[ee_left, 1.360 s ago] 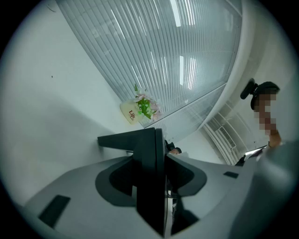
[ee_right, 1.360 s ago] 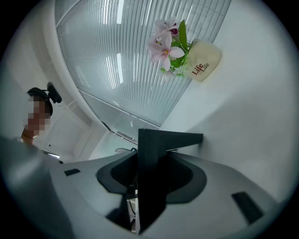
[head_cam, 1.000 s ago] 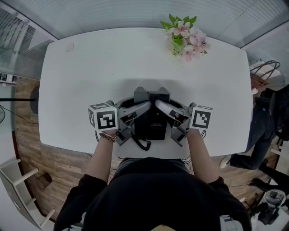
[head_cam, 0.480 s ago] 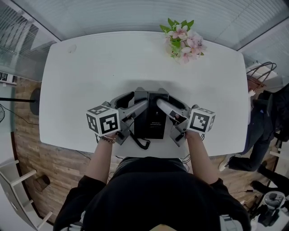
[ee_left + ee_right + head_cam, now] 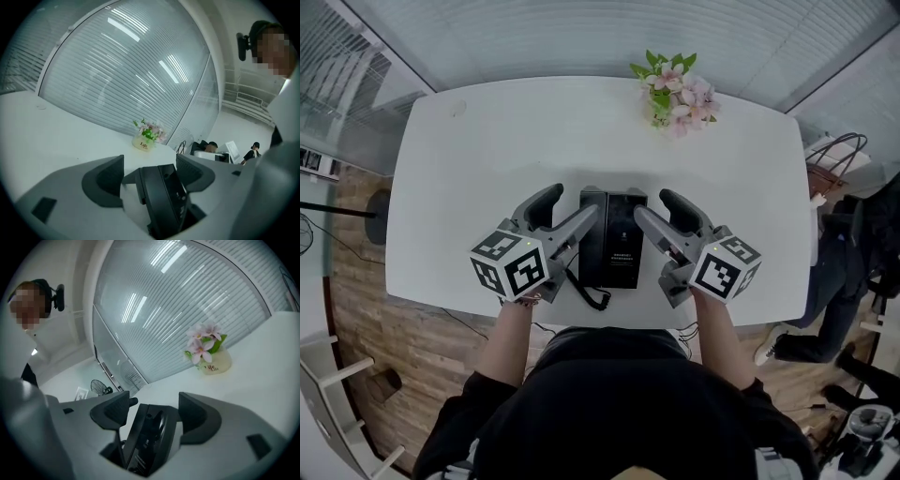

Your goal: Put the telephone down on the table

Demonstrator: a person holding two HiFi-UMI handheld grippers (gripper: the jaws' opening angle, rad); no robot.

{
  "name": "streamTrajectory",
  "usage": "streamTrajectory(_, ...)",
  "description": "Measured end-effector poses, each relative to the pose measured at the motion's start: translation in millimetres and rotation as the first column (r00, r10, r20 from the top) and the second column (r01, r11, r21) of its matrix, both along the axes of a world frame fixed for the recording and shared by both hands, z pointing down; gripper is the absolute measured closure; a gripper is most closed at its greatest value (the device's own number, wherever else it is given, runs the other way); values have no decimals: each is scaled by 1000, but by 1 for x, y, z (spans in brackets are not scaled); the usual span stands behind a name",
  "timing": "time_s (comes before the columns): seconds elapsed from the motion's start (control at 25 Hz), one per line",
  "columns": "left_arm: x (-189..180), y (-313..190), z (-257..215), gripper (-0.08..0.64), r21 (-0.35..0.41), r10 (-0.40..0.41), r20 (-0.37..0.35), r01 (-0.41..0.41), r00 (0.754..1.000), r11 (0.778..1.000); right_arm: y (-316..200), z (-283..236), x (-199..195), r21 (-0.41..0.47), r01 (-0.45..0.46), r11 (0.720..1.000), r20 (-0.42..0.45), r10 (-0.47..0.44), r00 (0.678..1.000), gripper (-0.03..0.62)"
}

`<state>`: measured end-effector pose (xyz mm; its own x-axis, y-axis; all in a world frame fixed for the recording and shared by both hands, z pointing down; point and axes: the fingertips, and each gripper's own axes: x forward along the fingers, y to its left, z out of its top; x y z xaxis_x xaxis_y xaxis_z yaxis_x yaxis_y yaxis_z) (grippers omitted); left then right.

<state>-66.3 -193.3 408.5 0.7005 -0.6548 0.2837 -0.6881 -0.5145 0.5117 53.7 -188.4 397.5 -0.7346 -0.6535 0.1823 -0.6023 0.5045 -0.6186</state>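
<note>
The black telephone [image 5: 614,239] lies flat on the white table [image 5: 459,187] near its front edge, with its coiled cord [image 5: 592,298] trailing towards me. My left gripper [image 5: 572,202] hovers over the phone's left side with its jaws wide apart and nothing pressed between them. My right gripper [image 5: 653,204] mirrors it over the right side, also open and empty. In the left gripper view the telephone [image 5: 161,201] shows low between the spread jaws of that gripper [image 5: 151,168], untouched. The right gripper view shows the telephone [image 5: 147,439] the same way below its gripper [image 5: 154,409].
A pot of pink flowers [image 5: 675,86] stands at the table's far edge. A bag with handles [image 5: 839,155] and a person are on the floor at the right. Glass walls with blinds ring the room.
Both grippers have let go of the telephone's sides, spread their jaws wider, rolled and risen above it. The telephone stays on the table.
</note>
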Motion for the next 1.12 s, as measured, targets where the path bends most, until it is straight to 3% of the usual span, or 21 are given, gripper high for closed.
streamTrajectory(0.2, -4, 5, -32, 212, 102, -40, 29, 37, 999, 994, 5, -37, 3, 126, -13, 992, -41, 18, 999, 327)
streamTrajectory(0.44, 5, 15, -64, 229, 215, -18, 64, 3, 998, 977, 9, -71, 8, 235, -48, 971, -22, 54, 998, 379)
streamTrajectory(0.76, 3, 19, -94, 362, 319, -46, 47, 28, 998, 947, 19, -98, 3, 337, -33, 941, -59, 56, 997, 462)
streamTrajectory(1.12, 10, 28, -110, 516, 365, -36, 60, 11, 998, 931, 28, -122, 0, 420, -25, 907, -55, 54, 997, 581)
